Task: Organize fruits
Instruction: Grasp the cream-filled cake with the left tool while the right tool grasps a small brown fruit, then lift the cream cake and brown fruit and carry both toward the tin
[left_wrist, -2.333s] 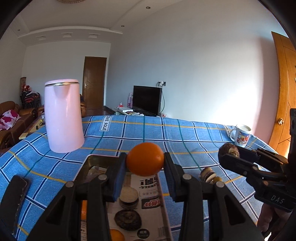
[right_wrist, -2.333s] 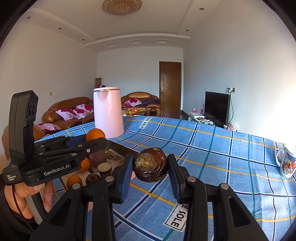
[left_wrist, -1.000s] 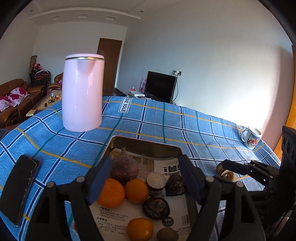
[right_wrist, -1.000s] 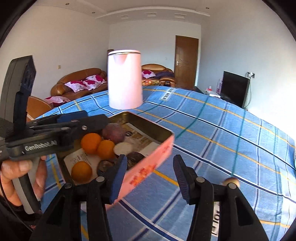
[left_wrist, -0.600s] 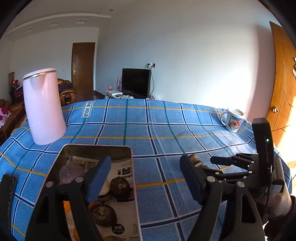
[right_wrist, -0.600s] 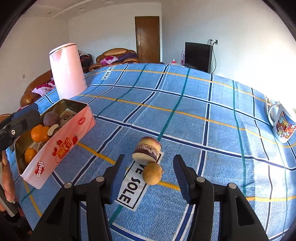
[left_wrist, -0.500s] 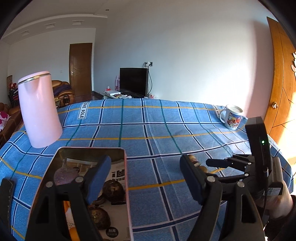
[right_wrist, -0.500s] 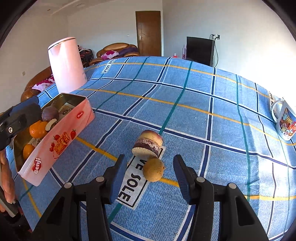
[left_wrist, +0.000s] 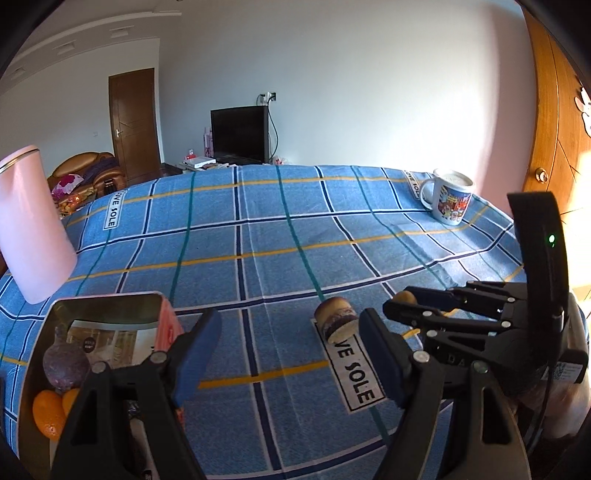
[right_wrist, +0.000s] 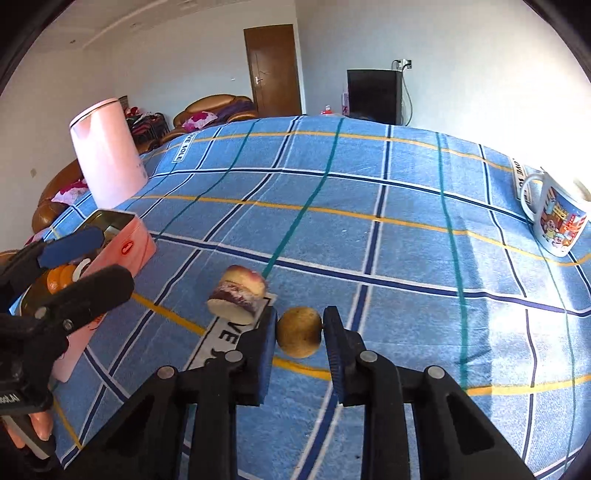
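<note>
My right gripper (right_wrist: 299, 334) has just come down from its wider spread of half a second ago, and its pads now press both sides of the small brown round fruit (right_wrist: 298, 331), which sits on the blue plaid tablecloth (right_wrist: 406, 258) right between the fingertips; I judge the pinch made but the lift not begun. Just ahead and left of that gripper lies the cut purple-fleshed fruit piece (right_wrist: 238, 293), on its side, near the brown fruit but apart from it. My left gripper (left_wrist: 290, 354) hangs spread wide and holds nothing, having dropped its orange a moment ago; that cut piece (left_wrist: 335, 318) lies just beyond its right fingertip. Down to its left is the pink tin (left_wrist: 168, 325), already holding oranges (left_wrist: 48, 410) and a dark purple fruit (left_wrist: 65, 363). So only two pieces seem left outside the tin. Farther off, the pink kettle (left_wrist: 33, 229) stands left and the printed mug (left_wrist: 448, 195) far right.
</note>
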